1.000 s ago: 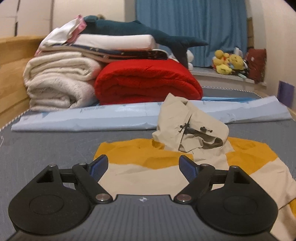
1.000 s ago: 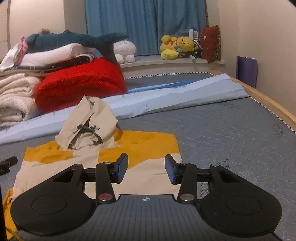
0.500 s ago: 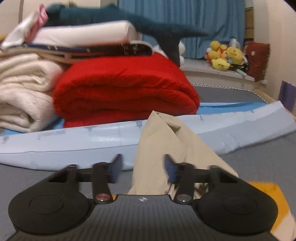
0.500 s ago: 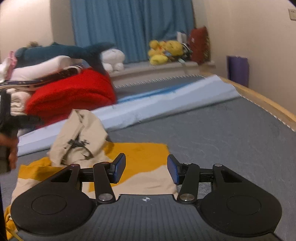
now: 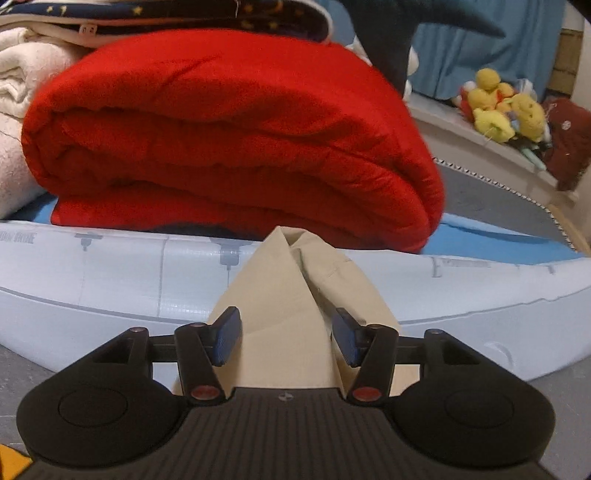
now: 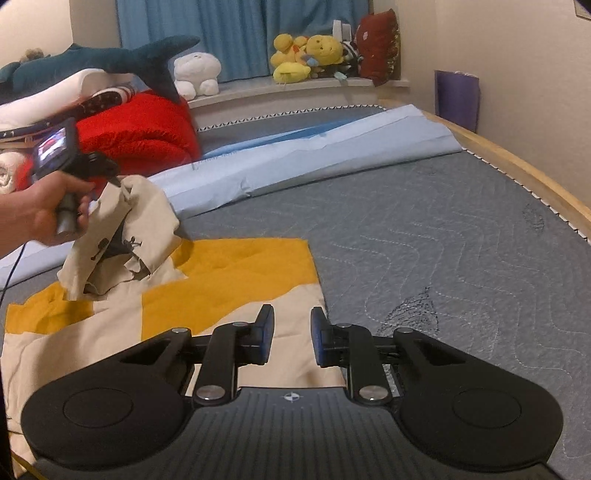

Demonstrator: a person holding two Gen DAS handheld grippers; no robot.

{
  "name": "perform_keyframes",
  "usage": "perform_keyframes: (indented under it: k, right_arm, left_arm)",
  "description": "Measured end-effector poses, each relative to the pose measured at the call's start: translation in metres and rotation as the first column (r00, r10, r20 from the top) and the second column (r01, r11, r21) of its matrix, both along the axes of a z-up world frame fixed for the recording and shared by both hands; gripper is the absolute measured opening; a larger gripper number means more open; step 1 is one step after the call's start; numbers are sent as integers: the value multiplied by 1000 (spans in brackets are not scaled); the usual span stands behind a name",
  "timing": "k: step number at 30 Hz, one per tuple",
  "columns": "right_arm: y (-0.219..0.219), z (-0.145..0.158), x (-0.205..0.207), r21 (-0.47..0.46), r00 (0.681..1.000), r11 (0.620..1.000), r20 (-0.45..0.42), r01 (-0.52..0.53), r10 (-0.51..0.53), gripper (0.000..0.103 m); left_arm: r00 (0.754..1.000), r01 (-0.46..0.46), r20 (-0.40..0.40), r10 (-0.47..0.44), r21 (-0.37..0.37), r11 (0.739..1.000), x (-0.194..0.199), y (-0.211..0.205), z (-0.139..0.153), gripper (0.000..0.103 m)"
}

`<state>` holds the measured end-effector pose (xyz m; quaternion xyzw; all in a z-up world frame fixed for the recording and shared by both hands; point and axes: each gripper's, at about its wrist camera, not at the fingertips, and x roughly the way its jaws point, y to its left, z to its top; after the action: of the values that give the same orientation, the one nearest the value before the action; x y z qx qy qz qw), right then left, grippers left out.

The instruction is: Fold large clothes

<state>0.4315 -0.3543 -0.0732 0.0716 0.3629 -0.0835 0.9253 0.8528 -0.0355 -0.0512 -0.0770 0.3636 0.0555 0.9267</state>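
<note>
Surface: grey quilted mattress with wavy stitch lines, bounded at right of the right wrist view by a pale wooden bed rail. A light blue sheet, creased and smooth, lies in a long band across the mattress, from centre left to upper right.

Room: blue curtain at top centre; cream wall at right; a ledge carrying yellow plush toys and a white plush toy.

Stacked bedding, upper left: red fleece blanket, thickly folded with rounded edges; cream towelling beside it; dark blue plush shark on top.

Garment: hooded top, beige and mustard-yellow colour blocks, matte woven cloth, spread flat in the lower left half of the right wrist view. Its long axis runs from the near edge toward the bedding stack, hood end farthest away. The beige hood stands up off the mattress in a peaked, creased cone, drawcords hanging from its opening.

Left gripper: jaws parted, blue pads either side of the hood fabric; contact cannot be told.

Right gripper: jaws narrowly apart, holding nothing, above the garment's near right edge.
</note>
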Motion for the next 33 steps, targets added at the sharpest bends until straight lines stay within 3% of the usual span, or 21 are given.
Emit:
perform_keyframes:
  k: [3, 5, 6, 9, 12, 15, 19, 21, 23, 24, 25, 26, 27, 28, 29, 30, 31, 33]
  right_arm:
    - [2, -3, 3, 6, 1000, 1000, -17, -4, 4, 22]
    - [2, -3, 3, 17, 1000, 1000, -20, -1, 1, 22]
    - [3, -2, 3, 24, 1000, 1000, -22, -2, 2, 22]
    - [8, 1, 3, 44, 1000, 999, -19, -13, 14, 22]
    - [13, 6, 2, 60, 1000, 998, -3, -22, 22, 22]
    - [19, 13, 1, 91, 999, 995, 19, -27, 26, 22]
    - [23, 23, -3, 129, 998, 991, 58, -44, 36, 22]
    - [22, 28, -6, 159, 996, 986, 81, -44, 32, 23]
    - [20, 31, -10, 194, 994, 980, 102, -49, 30, 23]
    - [20, 33, -10, 211, 993, 976, 110, -53, 30, 23]
    - [20, 34, -11, 231, 993, 971, 116, -57, 31, 24]
    - [19, 34, -12, 261, 992, 963, 120, -63, 32, 25]
    - [20, 34, -11, 287, 992, 956, 120, -68, 35, 27]
    - [21, 33, -11, 313, 992, 947, 119, -74, 38, 28]
    - [22, 31, -10, 342, 992, 936, 116, -81, 44, 28]
    - [24, 29, -9, 362, 992, 928, 112, -87, 50, 28]
    - [27, 26, -7, 382, 993, 919, 104, -95, 59, 28]
    - [35, 19, -4, 416, 993, 903, 82, -108, 81, 31]
  left_arm:
    - [1000, 14, -18, -13, 54, 998, 10, -7, -7, 56]
    - [998, 47, -35, -44, 86, 995, 11, -11, -10, 24]
    - [996, 69, -55, -63, 115, 991, 10, -13, -11, 2]
    - [994, 108, -57, -98, 195, 975, -9, -15, -1, 1]
    - [984, 177, -14, -178, 197, 964, -50, -9, 26, 0]
    - [942, 306, 71, -329, 223, 925, -133, -3, 59, 0]
    - [829, 463, 160, -535, 340, 819, -292, 23, 71, 0]
    - [793, 513, 134, -594, 380, 770, -367, 41, 54, 0]
    - [796, 533, 47, -603, 418, 736, -430, 55, 30, 1]
    - [812, 536, -11, -584, 413, 736, -451, 59, 20, 1]
    - [830, 535, -71, -553, 383, 753, -467, 63, 13, 4]
    - [864, 499, -122, -489, 347, 794, -474, 66, 11, 5]
    - [903, 430, -146, -404, 293, 854, -478, 71, 15, 5]
    - [938, 339, -141, -317, 177, 924, -478, 81, 24, 11]
    - [959, 264, -121, -258, 40, 964, -476, 93, 32, 15]
    - [976, 192, -86, -202, -107, 976, -473, 106, 37, 25]
    - [986, 147, -55, -160, -189, 971, -468, 114, 40, 31]
    - [993, 109, -16, -116, -236, 966, -454, 120, 37, 31]
